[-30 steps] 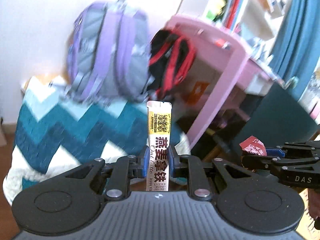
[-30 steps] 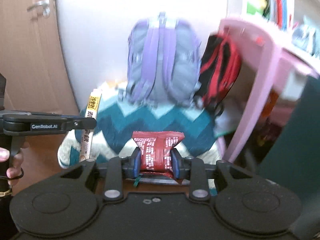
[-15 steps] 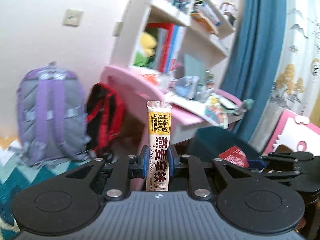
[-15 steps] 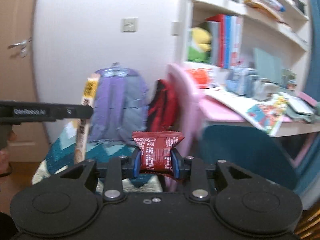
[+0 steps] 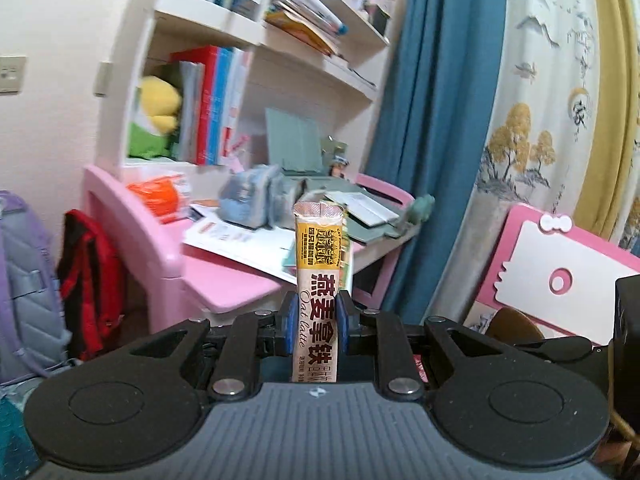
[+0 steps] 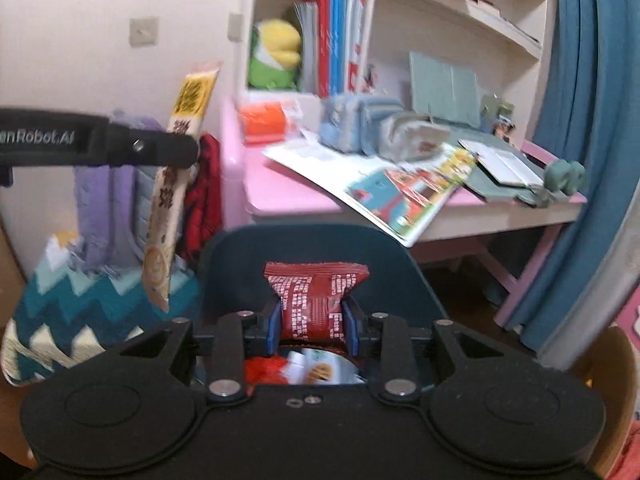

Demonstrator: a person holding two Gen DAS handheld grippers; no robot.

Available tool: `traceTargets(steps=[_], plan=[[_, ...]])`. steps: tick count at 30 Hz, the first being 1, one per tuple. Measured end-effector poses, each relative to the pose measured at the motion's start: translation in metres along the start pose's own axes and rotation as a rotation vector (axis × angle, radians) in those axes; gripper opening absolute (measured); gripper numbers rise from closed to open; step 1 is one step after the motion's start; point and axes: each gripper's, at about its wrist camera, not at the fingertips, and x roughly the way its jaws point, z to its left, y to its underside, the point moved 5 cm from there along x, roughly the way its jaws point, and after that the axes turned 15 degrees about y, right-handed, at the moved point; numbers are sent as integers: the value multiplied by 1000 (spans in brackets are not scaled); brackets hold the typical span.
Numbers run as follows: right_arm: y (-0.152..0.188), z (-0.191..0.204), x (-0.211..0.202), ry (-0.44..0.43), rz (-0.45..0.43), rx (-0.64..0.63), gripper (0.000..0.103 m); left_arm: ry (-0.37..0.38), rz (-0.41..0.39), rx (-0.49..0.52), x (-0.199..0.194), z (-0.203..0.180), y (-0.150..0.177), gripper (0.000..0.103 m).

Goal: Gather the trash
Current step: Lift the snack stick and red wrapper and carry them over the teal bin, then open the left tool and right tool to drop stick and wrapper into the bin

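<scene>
Both hands loaded. Left gripper (image 5: 313,322) is clamped on an oat latte sachet (image 5: 320,280), blue pads pressing its two long edges; the sachet stands upright out of the jaws, long axis along the fingers, its crimped top above the pink desk (image 5: 224,276) in the background. From the right wrist view the same sachet (image 6: 176,184) hangs through the left gripper (image 6: 176,148) at upper left, tilted slightly, lower end free over the zigzag rug (image 6: 60,304). Right gripper (image 6: 311,322) is closed on a red snack wrapper (image 6: 314,300), pinched at its waist so the top flares out to both sides. Relation that matters — directly beneath the right jaws, seen through the gap behind the pads, lies a heap of crumpled packaging (image 6: 308,370); I judge this to be the collection container, though its rim is hidden. A dark blue chair back (image 6: 312,248) rises just beyond the wrapper. So the right hand looks nearer the drop point, roughly over it already; the left sits off to the side and higher — it would need to come across before releasing. Risk, as I read it: the tall sachet may tip sideways on release and miss.
</scene>
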Motion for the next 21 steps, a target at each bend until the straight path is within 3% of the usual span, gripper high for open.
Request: traceTargets(steps=[10,21], plan=[[20,2,57,-2,143,-147,29,-14,156,9,91,-1,30,19],[26,-6,82,-27,259,-146,31,-43,400,-57,144,27,82,19]])
